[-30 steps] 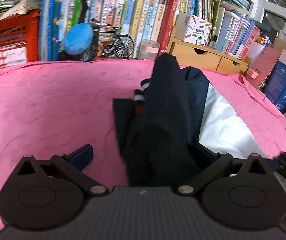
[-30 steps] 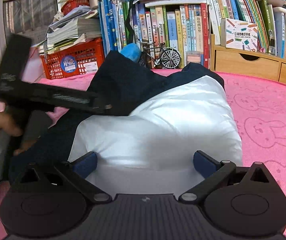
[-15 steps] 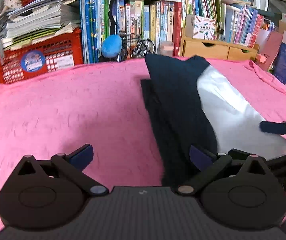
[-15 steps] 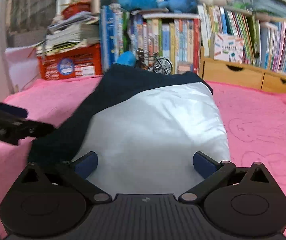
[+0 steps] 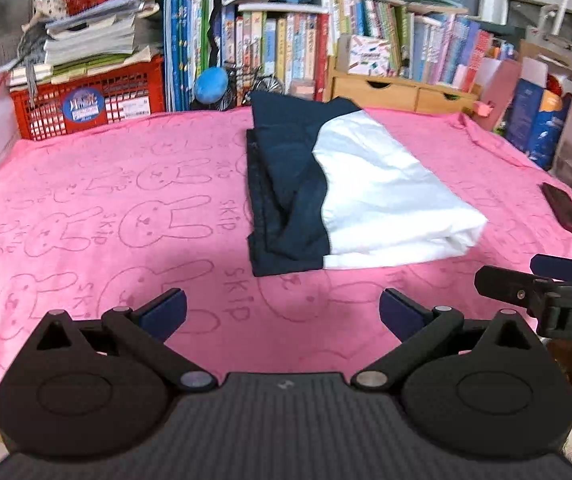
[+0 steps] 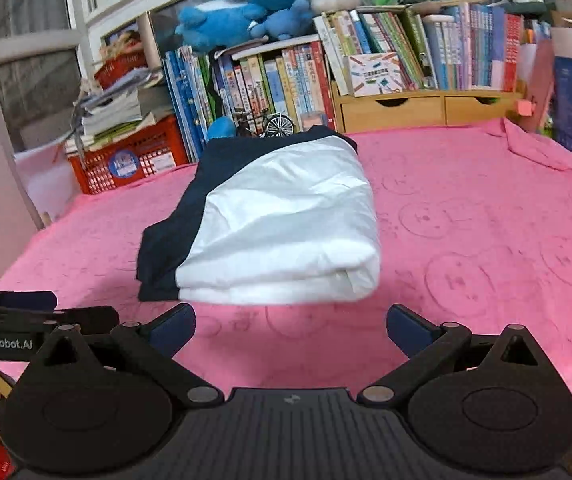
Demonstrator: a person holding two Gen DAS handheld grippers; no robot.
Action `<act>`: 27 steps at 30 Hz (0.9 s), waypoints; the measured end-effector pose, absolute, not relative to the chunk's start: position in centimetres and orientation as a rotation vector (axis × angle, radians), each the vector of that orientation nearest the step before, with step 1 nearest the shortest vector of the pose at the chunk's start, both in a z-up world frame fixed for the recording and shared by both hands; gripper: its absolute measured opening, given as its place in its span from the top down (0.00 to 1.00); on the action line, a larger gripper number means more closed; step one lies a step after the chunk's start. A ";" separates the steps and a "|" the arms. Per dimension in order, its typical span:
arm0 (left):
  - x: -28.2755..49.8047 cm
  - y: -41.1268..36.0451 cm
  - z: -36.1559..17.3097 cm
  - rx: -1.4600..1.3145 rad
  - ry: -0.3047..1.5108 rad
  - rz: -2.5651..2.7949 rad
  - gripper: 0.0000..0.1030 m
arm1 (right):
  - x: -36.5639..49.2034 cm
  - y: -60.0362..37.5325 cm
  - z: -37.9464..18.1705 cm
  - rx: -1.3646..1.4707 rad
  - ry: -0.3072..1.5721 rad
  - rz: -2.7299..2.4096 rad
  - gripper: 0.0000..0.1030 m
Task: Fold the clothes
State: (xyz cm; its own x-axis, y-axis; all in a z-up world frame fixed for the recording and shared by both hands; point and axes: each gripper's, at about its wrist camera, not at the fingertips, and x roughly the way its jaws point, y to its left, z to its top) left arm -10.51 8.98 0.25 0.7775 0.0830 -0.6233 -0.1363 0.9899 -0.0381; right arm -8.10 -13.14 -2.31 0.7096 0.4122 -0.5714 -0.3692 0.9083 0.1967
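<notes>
Navy-and-white shirt [image 5: 350,196] lay folded on the counter [image 5: 106,200]; both hand-held grippers, left [image 5: 282,306] and right [image 6: 290,326], were spread and empty, so a careless regrasp risked undoing its loose layers.

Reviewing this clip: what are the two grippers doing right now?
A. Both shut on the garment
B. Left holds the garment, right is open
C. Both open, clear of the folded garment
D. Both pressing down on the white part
C: the left gripper and right gripper both show spread fingers over bare pink cloth, with the folded garment lying beyond them, untouched.
</notes>
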 end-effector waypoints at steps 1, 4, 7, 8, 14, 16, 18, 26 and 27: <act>-10.8 8.8 0.4 -0.081 0.662 0.116 0.00 | -7.7 -12.8 -1.6 0.068 0.650 0.427 0.00; -10.4 8.7 0.2 -0.082 0.656 0.124 0.00 | -6.3 -11.8 0.4 0.062 0.648 0.404 0.00; -10.3 8.7 -0.4 -0.090 0.651 0.140 0.00 | -5.0 -10.8 2.5 0.056 0.646 0.382 0.00; -10.4 8.8 -0.5 -0.096 0.642 0.143 0.00 | -4.5 -10.5 3.2 0.054 0.646 0.375 0.00; -9.3 8.8 1.0 -0.122 0.502 0.124 0.00 | -3.0 -9.2 4.5 -0.007 0.582 0.315 0.00; -7.1 8.5 0.7 -0.070 0.525 0.141 0.00 | -2.8 -8.9 4.1 -0.046 0.541 0.291 0.00; -4.8 8.4 -0.3 -0.011 0.563 0.181 0.00 | -2.4 -8.3 4.1 -0.121 0.482 0.264 0.00; -1.3 11.5 -4.7 -0.039 0.700 0.280 0.00 | 1.9 -6.0 1.5 -0.362 0.451 0.199 0.00; -1.3 11.7 -5.0 -0.046 0.704 0.271 0.00 | 2.4 -6.0 1.2 -0.364 0.450 0.200 0.00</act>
State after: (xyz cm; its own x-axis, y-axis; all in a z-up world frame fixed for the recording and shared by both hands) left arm -1.29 11.69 -4.96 0.7290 0.2308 -0.6444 -0.2615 0.9639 0.0494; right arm 2.35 -6.02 1.20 0.8825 0.1088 -0.4575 -0.2673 0.9165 -0.2977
